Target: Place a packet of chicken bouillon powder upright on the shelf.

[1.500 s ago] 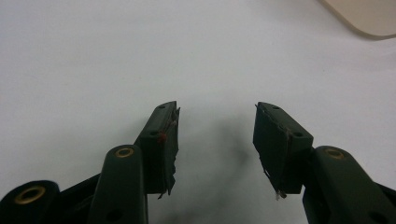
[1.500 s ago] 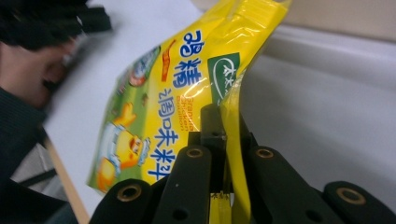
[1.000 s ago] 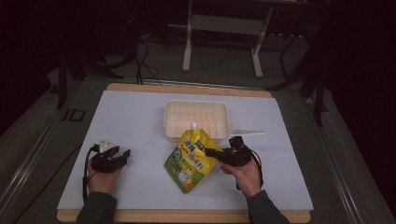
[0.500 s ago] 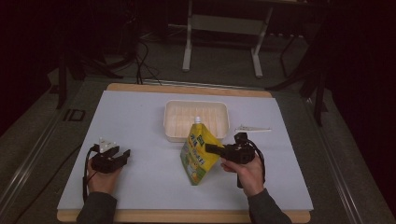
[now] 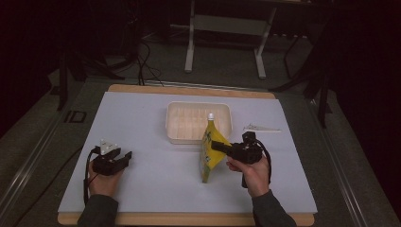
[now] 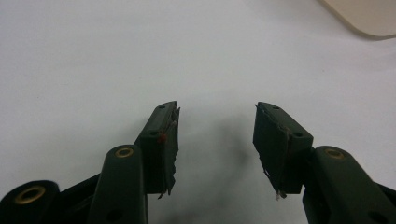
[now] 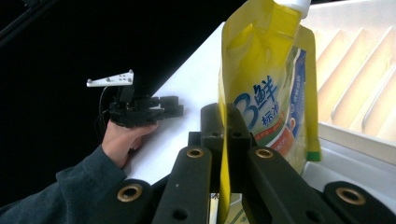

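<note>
White table cover (image 5: 142,123) carries a cream tray (image 5: 182,124) at twelve o'clock. Just at its five o'clock the yellow pouch (image 5: 210,151) stands upright, its edge pinched by the right gripper (image 5: 226,147), probably for traying. Left gripper (image 5: 124,157) rests gaping, empty.

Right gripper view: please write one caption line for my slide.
Right hand-held gripper pinches the edge of an upright yellow plastic spouted pouch beside a cream ridged plastic tray.
</note>
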Demonstrator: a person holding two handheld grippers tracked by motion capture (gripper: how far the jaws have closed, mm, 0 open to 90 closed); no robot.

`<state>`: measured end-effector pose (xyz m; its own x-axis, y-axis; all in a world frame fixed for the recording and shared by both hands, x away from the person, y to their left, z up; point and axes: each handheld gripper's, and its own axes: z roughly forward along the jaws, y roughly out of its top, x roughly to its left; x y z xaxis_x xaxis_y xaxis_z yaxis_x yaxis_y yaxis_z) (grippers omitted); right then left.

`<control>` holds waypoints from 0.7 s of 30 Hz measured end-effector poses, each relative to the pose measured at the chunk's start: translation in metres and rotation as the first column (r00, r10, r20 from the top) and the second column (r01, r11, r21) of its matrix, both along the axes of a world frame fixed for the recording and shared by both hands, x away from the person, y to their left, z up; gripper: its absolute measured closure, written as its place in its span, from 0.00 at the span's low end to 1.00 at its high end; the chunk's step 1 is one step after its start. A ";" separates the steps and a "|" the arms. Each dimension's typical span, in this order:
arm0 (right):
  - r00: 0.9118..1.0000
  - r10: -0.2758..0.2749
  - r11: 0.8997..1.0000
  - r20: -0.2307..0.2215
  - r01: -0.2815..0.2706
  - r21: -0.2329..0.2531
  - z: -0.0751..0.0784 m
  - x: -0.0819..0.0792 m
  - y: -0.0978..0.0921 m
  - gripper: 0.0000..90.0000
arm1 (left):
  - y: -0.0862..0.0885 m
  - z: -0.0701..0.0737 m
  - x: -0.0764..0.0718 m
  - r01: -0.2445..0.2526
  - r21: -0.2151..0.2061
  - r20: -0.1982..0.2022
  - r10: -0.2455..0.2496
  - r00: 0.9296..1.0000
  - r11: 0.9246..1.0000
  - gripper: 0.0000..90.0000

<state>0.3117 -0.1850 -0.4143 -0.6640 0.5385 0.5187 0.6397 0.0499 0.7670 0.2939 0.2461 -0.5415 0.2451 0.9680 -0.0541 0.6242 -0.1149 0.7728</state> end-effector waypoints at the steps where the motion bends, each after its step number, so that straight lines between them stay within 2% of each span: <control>1: 1.000 0.000 1.000 0.000 0.000 0.000 0.000 0.000 0.000 1.00 | 0.000 0.000 0.000 0.000 0.000 0.000 0.000 1.000 1.000 0.55; 21: 0.999 -0.006 1.000 0.050 0.007 -0.011 0.013 -0.001 0.008 1.00 | 0.000 0.000 -0.001 -0.001 0.001 0.004 0.001 1.000 1.000 0.55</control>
